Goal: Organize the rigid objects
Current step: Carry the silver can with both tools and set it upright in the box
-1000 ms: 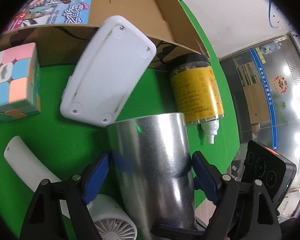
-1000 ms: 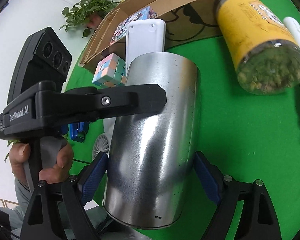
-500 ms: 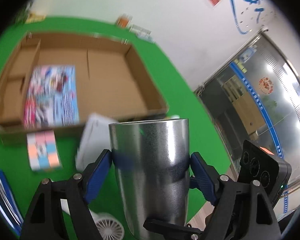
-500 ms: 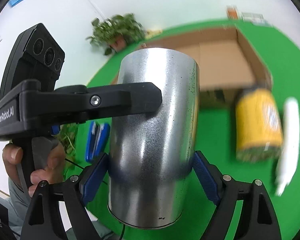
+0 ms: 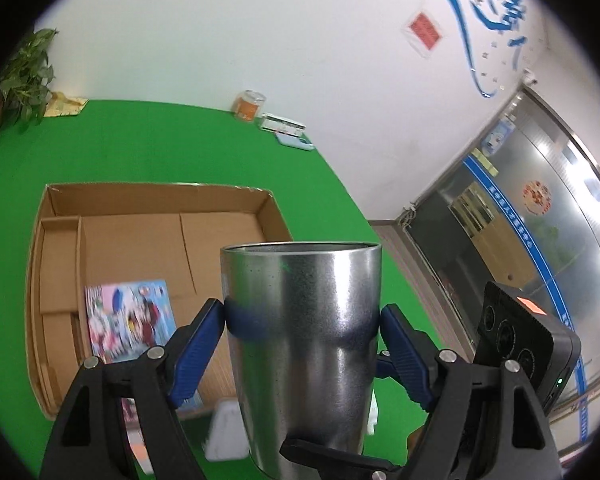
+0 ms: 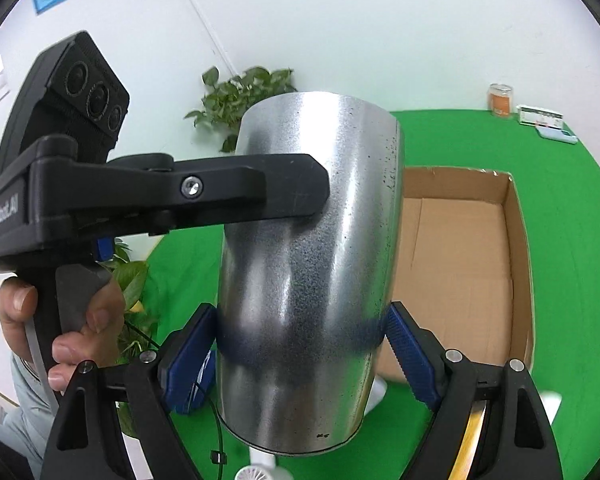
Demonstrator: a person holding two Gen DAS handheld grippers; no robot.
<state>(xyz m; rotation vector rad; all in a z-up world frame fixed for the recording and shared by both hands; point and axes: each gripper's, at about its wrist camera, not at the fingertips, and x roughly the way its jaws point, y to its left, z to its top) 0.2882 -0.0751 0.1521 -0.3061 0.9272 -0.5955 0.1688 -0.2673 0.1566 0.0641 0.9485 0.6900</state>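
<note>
The steel cup [image 5: 300, 344] is clamped from two sides at once: the left gripper [image 5: 302, 340] and the right gripper [image 6: 300, 344] each have their blue fingers [image 5: 198, 354] pressed against its wall, presumably because its wide, slick body is steadied best that way. It is held upright in the air, above the green worktop [image 5: 148, 148]. Beyond it, the open cardboard box [image 5: 160, 196] is seen holding only a colourful booklet [image 5: 128, 320].

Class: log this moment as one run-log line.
held: metal cup | grip: left gripper and right gripper, jaws clamped | ahead: cardboard box
</note>
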